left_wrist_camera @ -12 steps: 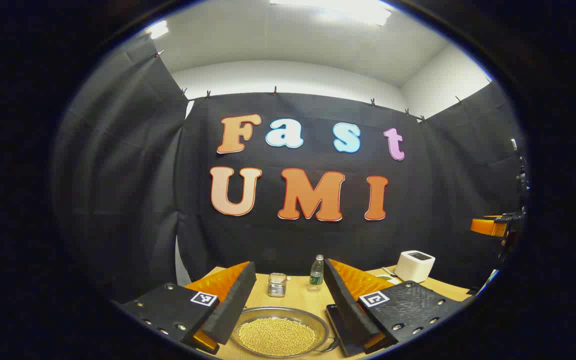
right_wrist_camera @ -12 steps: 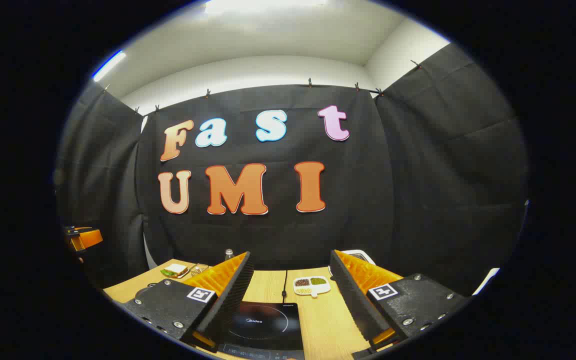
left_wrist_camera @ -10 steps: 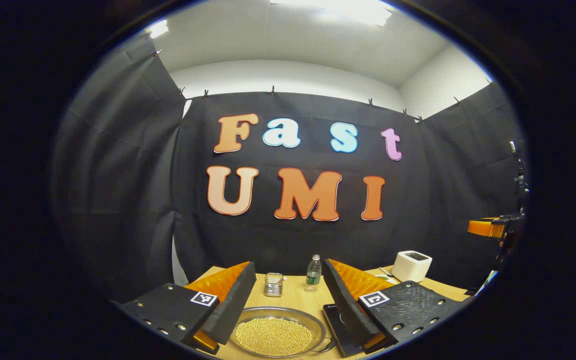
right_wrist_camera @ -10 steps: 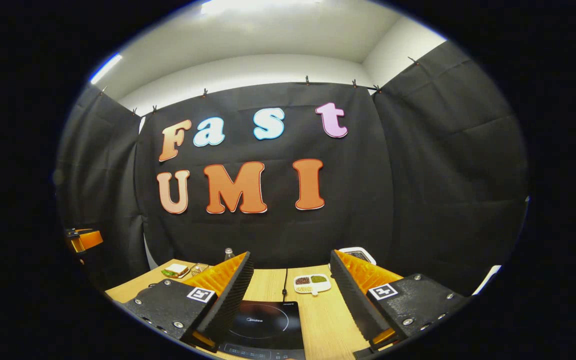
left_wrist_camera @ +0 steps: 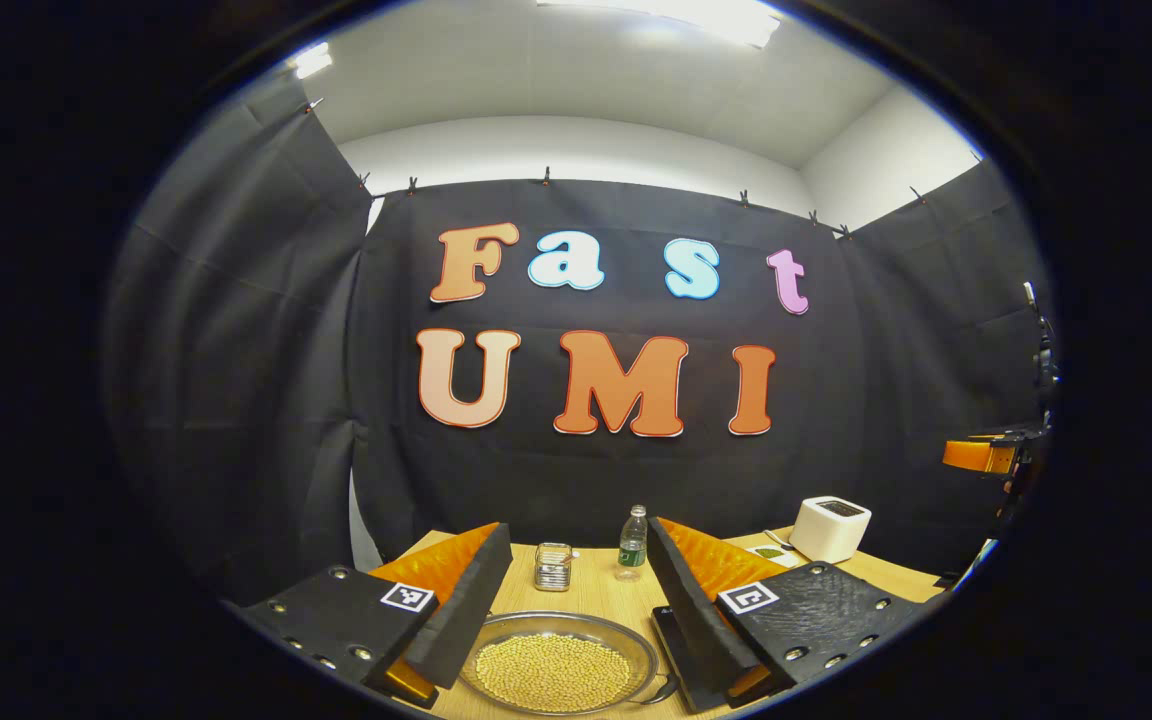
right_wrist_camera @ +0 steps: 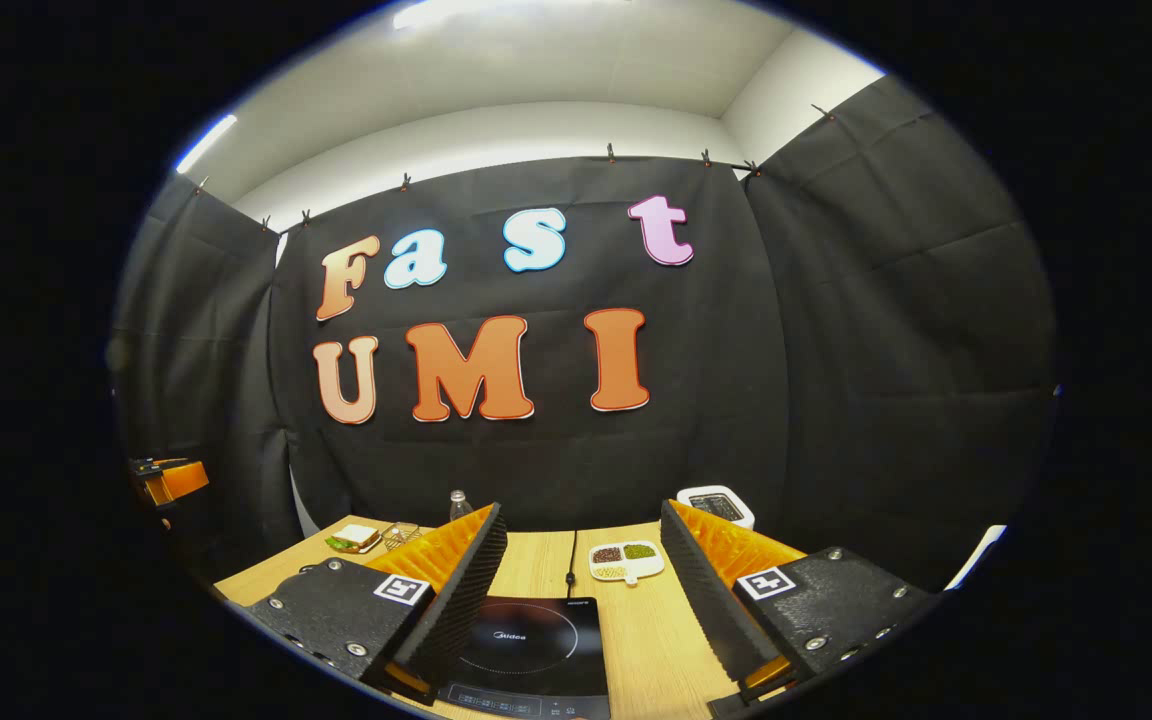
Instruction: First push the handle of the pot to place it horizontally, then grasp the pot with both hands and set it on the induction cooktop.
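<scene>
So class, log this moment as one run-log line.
left tongs: open over pot | right tongs: open over cooktop | pot ungrasped

Both views are evenly and brightly lit from above. In the left gripper view a ceiling light strip (left_wrist_camera: 676, 10) glares white at twelve o'clock; in the right gripper view a second strip (right_wrist_camera: 206, 142) shines at ten o'clock. Shadows on the wooden table (right_wrist_camera: 636, 640) are soft. Focus is sharp centrally; straight lines bow strongly towards the edges.
</scene>
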